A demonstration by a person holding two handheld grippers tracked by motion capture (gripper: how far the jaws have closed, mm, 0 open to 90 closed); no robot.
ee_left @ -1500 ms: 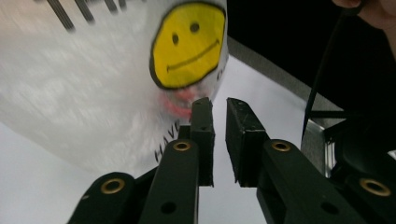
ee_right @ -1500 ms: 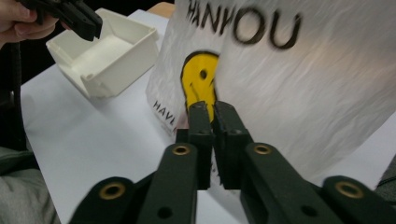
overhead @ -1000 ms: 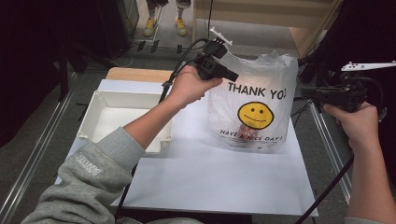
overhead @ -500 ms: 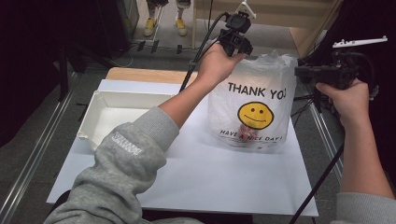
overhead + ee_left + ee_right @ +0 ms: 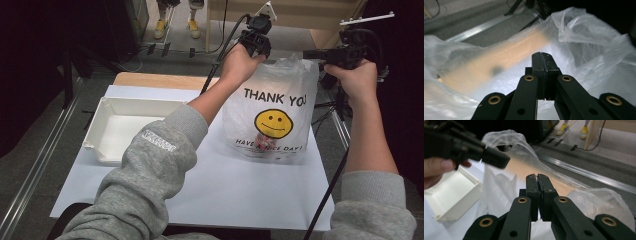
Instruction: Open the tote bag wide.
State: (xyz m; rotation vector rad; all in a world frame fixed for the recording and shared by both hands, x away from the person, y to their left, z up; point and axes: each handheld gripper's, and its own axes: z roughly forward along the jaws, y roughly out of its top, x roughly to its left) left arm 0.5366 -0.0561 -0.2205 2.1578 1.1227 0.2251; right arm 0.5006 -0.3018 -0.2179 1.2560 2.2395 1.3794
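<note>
Two containers sit before us on the white sheet (image 5: 235, 195) that covers the tabletop (image 5: 150, 80). At about nine o'clock from the sheet's middle lies the white tray (image 5: 120, 127), a shallow rectangular box with a raised rim, and we see nothing inside it. At about two o'clock from that middle stands the plastic bag (image 5: 275, 120), thin and translucent, printed THANK YOU over a yellow smiley face and a further line of lettering below. Its base rests on the sheet while its top is drawn upward. Something small and reddish (image 5: 260, 142) shows through the film low inside the bag; we cannot tell what it is.

Our left gripper (image 5: 257, 40) is at the bag's upper left corner, at eleven o'clock from the smiley. In the left gripper view its jaws are pressed fully together with bag film bunched around them; whether film is pinched between the tips we cannot tell. Our right gripper (image 5: 320, 54) is at the bag's upper right corner, at one o'clock from the smiley, jaws likewise closed against each other, the film billowing just behind them.
</note>
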